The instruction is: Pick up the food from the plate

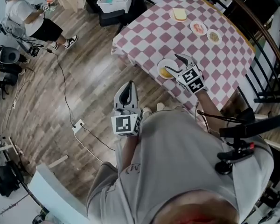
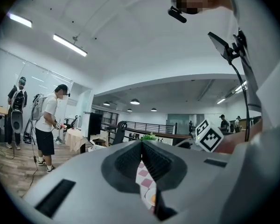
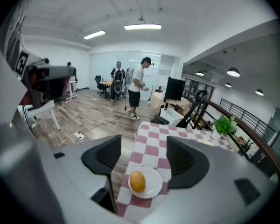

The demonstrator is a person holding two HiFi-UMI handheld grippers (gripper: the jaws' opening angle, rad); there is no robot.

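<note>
So the right gripper (image 3: pixel 141 155) is lined up on the plate (image 3: pixel 155 188) with its jaws spread wide and nothing between the pads yet. That makes sense to me: it looks like the approach before the grab, with enough gap to straddle the food (image 3: pixel 137 181). The food is a roundish, orange-yellow, bun-looking lump sitting a bit left of the plate's middle. The plate itself is parked right by the near edge of the tabletop (image 1: pixel 214 55), so the person can reach it without leaning over the checkered cloth.

In the head view the right gripper (image 1: pixel 175 64) hovers over that same plate (image 1: pixel 164 62), with the food (image 1: pixel 165 72) just under the jaw tips. I can't tell if anything is touching.

The left gripper (image 1: pixel 126 94) hangs off the table over the wood floor, jaws pressed together on nothing. Its own view (image 2: pixel 142 146) shows the pads meeting. I'd guess it's just kept out of the way, since this looks like a one-gripper job.

Three other dishes sit toward the far edge, well apart from all this.
</note>
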